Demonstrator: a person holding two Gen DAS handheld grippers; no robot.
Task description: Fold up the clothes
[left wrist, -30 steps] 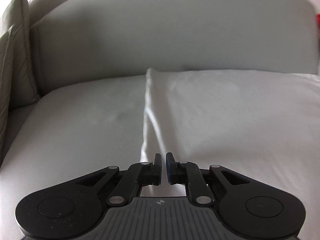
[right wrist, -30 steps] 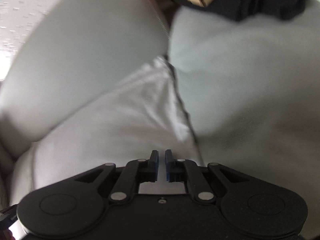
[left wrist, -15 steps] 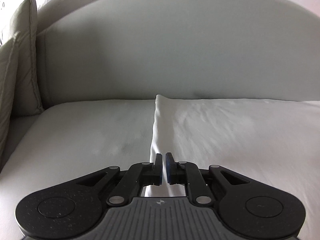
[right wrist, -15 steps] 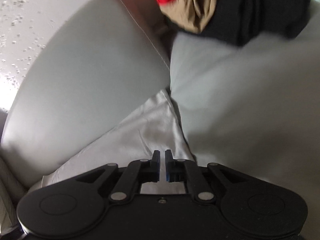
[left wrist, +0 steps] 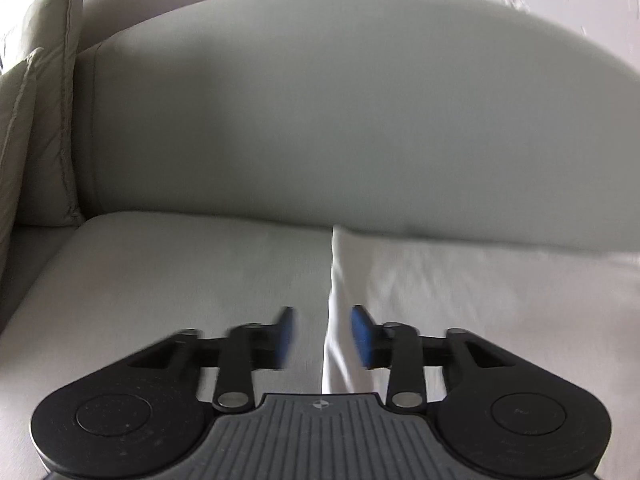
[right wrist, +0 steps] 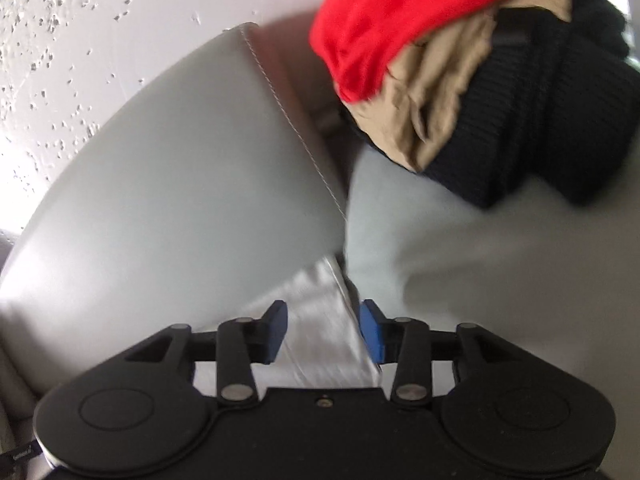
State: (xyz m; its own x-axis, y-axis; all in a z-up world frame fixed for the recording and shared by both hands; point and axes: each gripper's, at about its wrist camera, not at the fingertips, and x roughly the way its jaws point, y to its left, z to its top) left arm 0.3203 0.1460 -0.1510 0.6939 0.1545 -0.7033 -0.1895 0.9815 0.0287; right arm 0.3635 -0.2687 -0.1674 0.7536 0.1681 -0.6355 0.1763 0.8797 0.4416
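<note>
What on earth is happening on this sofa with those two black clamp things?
A person is folding laundry with a hand-held gripper in each hand. Both the left gripper and the right gripper are open, one at each end of a white garment lying flat on the sofa seat; neither is pinching it. A pile of red, tan and dark clothes waits further along the sofa.

— How does the left claw (left wrist: 323,338) stand?

— Its 2 blue-padded fingers (left wrist: 285,336) are spread apart and blurred, nothing clamped between them.

— And the right claw (right wrist: 323,332)?

— Parted as well, the 2 blue pads (right wrist: 371,334) wide of each other, with no grip on anything.
</note>
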